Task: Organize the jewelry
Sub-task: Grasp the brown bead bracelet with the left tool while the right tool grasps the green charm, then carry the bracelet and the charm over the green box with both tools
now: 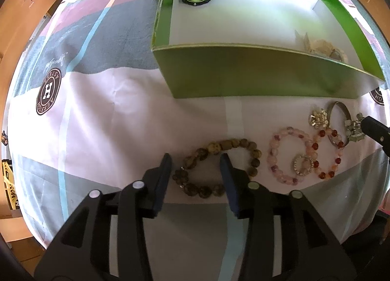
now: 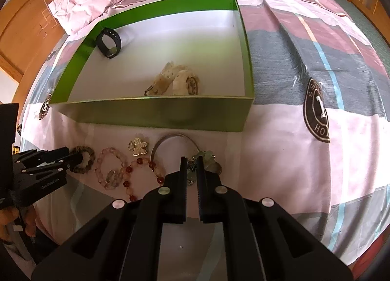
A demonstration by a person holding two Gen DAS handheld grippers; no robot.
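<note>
Right wrist view: right gripper (image 2: pixel 192 161) pinches a half-hidden green charm piece (image 2: pixel 207 156); left gripper (image 1: pixel 196 159) straddles brown bracelet (image 1: pixel 217 171), unclamped.

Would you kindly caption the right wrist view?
Right hand-held gripper shut on a charm piece before the green box.

The green box (image 2: pixel 156 112) is showing glossy card walls and a matt white floor. The bedsheet (image 1: pixel 117 120) is lying as soft, creased cloth. The brown bracelet (image 1: pixel 217 169) is looking like dull mottled stone beads, the pink bracelet (image 1: pixel 287 154) like translucent glassy ones. The grippers' fingers (image 2: pixel 182 183) are looking matt black plastic.
</note>
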